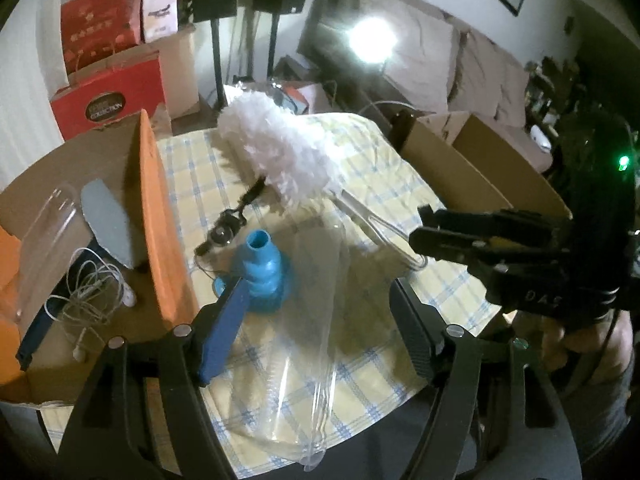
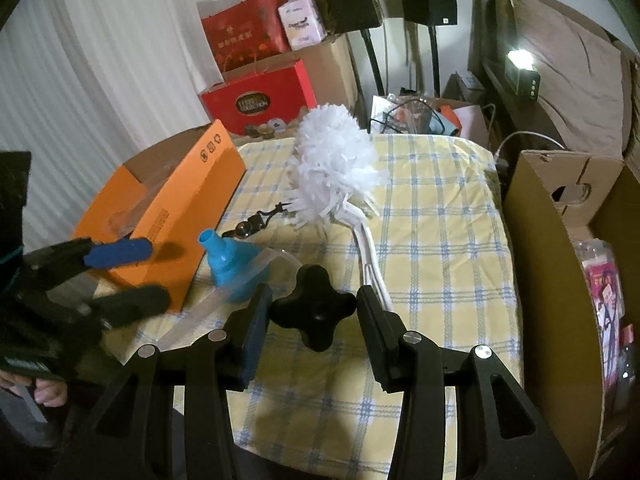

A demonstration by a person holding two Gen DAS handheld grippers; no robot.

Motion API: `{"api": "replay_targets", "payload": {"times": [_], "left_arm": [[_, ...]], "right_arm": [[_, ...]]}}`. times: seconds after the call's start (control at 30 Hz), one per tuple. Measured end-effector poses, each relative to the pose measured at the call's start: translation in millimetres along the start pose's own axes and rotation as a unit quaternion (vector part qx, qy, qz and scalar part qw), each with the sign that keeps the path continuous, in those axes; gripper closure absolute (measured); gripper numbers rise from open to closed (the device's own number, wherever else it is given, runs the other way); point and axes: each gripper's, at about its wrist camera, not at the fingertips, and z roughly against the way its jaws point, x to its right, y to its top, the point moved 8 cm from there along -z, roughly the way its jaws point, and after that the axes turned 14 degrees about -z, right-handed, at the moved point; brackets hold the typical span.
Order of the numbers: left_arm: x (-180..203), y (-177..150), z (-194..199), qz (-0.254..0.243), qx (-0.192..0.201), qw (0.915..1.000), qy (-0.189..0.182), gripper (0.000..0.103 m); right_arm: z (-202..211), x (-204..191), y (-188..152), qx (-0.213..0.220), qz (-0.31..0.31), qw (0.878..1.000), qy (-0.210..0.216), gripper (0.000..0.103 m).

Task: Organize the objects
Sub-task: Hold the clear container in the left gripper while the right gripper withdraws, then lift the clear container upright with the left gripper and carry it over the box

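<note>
On the yellow checked cloth (image 1: pixel 400 184) lie a white fluffy duster (image 1: pixel 280 148), a blue plastic funnel-like piece (image 1: pixel 262 270), a clear plastic sleeve (image 1: pixel 316 340), a small black clip strap (image 1: pixel 236 216) and a black four-lobed knob (image 2: pixel 314 306). My left gripper (image 1: pixel 316 312) is open above the sleeve, empty. My right gripper (image 2: pixel 312 312) is open with the knob lying between its fingers; I cannot tell whether they touch it. The duster (image 2: pixel 336 164) and blue piece (image 2: pixel 228 258) also show in the right wrist view.
An open orange box (image 1: pixel 156 208) at the left holds white earphones (image 1: pixel 92 292), a grey piece and clear plastic. A brown cardboard box (image 2: pixel 560 248) stands at the right. Red gift bags (image 2: pixel 260 96), speaker stands and a sofa are behind.
</note>
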Motion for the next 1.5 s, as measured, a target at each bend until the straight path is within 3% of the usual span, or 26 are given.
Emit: {"api": "replay_targets", "payload": {"times": [0.4, 0.73, 1.03, 1.07, 1.1, 1.13, 1.17, 1.23, 1.4, 1.5], "left_arm": [[-19.5, 24.6, 0.5, 0.016, 0.001, 0.9998, 0.008, 0.038], [7.1, -8.2, -16.3, -0.035, -0.041, 0.9985, 0.008, 0.037], [17.5, -28.4, -35.7, -0.087, -0.075, 0.9918, 0.057, 0.037], [18.3, -29.6, -37.6, -0.09, -0.077, 0.991, 0.062, 0.041], [18.5, -30.7, -38.9, -0.091, -0.078, 0.9908, 0.062, 0.058], [18.2, -32.7, -41.0, -0.088, -0.084, 0.9906, 0.061, 0.069], [16.4, -32.8, -39.4, -0.09, -0.082, 0.9899, 0.073, 0.069], [14.9, -31.4, -36.2, -0.091, -0.076, 0.9897, 0.079, 0.083], [10.5, -29.2, -30.1, -0.079, -0.067, 0.9919, 0.073, 0.098], [8.9, -28.1, -23.9, -0.061, -0.056, 0.9952, 0.052, 0.098]], "right_arm": [[11.9, -4.9, -0.2, 0.008, -0.007, 1.0, 0.012, 0.058], [18.7, -0.8, 2.7, 0.014, -0.016, 1.0, 0.015, 0.058], [18.3, -0.9, 0.9, 0.012, -0.02, 1.0, 0.017, 0.058], [17.9, -1.5, 0.3, 0.011, -0.019, 1.0, 0.017, 0.058], [17.3, -1.6, -0.2, 0.011, -0.02, 1.0, 0.017, 0.058], [17.1, -1.9, -0.7, 0.01, -0.02, 1.0, 0.016, 0.058], [17.1, -2.5, -1.0, 0.01, -0.02, 1.0, 0.016, 0.058], [17.1, -2.3, -0.6, 0.011, -0.02, 1.0, 0.017, 0.058], [18.1, -3.8, -0.7, 0.013, -0.017, 1.0, 0.018, 0.058], [17.8, -4.0, 0.4, 0.014, -0.017, 1.0, 0.019, 0.058]]}}
